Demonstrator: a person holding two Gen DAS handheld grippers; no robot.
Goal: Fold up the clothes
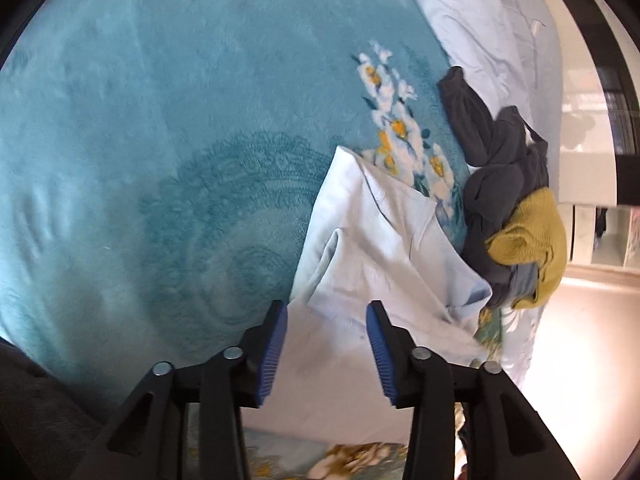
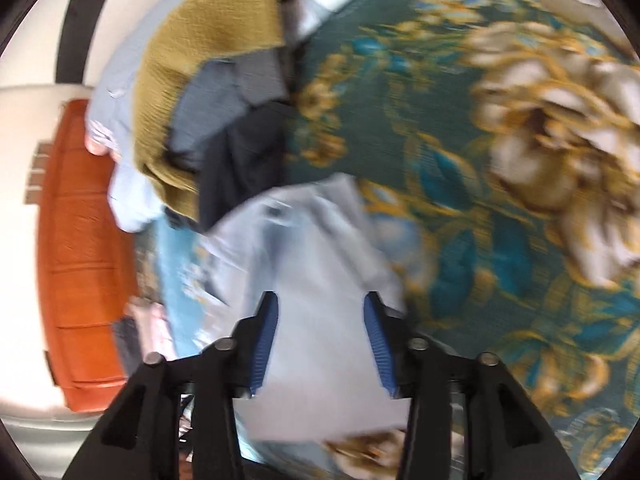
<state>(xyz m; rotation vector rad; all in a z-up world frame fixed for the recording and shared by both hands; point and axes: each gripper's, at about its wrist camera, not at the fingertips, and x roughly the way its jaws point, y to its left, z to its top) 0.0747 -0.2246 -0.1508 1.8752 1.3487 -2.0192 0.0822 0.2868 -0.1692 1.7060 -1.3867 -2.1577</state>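
Note:
A pale blue garment (image 1: 372,240) lies partly folded on the teal blanket (image 1: 160,140). My left gripper (image 1: 326,308) is open just above its near part, blue pads either side of the cloth. In the right wrist view, which is blurred, the same pale garment (image 2: 316,264) lies below my right gripper (image 2: 320,300), also open and holding nothing. A heap of unfolded clothes sits beside it: a mustard knit (image 1: 532,236) (image 2: 208,40) and dark grey garments (image 1: 500,160) (image 2: 244,160).
A light blue pillow or quilt (image 1: 480,12) lies at the far side of the bed. The blanket has a large floral border (image 2: 540,128). An orange-brown wooden piece of furniture (image 2: 84,260) stands beyond the bed's edge. Pale floor (image 1: 580,340) shows at the right.

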